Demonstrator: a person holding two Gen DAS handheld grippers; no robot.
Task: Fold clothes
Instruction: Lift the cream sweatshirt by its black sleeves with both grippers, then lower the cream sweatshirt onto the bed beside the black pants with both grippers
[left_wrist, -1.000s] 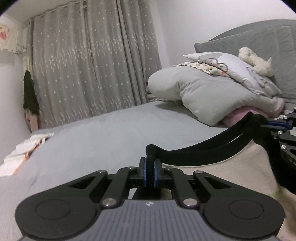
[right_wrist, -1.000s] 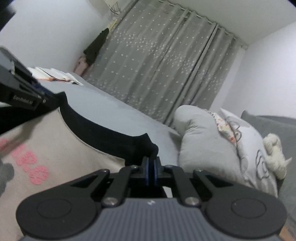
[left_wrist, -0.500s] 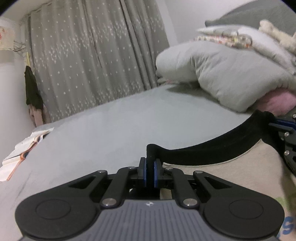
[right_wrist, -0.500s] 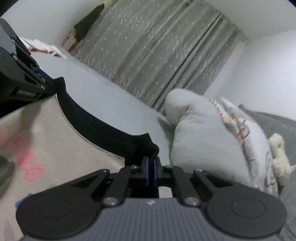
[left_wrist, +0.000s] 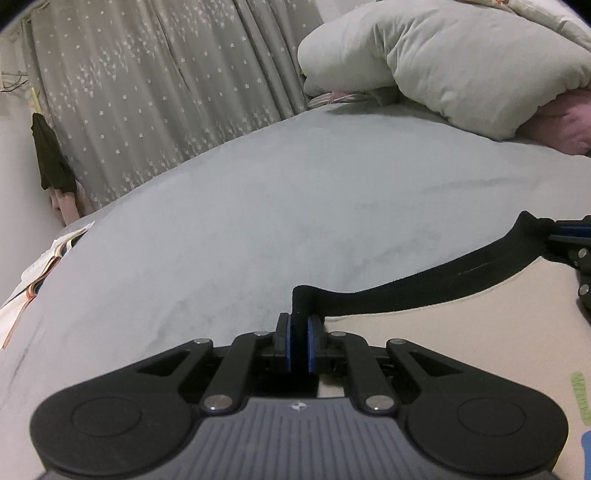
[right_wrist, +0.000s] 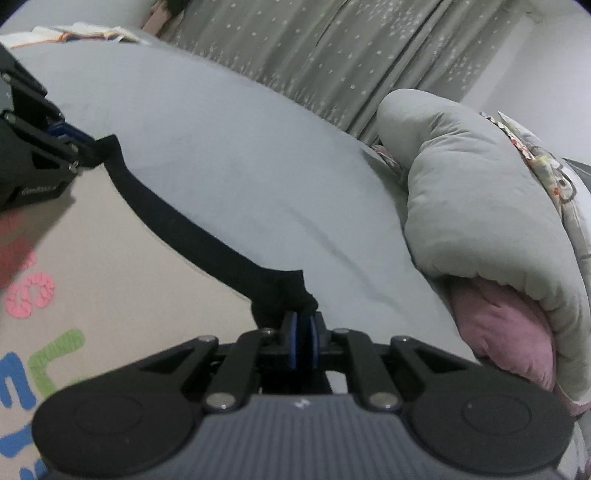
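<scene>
Grey fabric fills the scene: a wide grey bedsheet runs back to star-dotted grey curtains, with a bunched pale grey duvet piled at the right over a pink cushion. Over the sheet, a beige garment with a black ribbed band hangs stretched between both tools. The left gripper is clamped on one band corner, and the right gripper pinches the other.
</scene>
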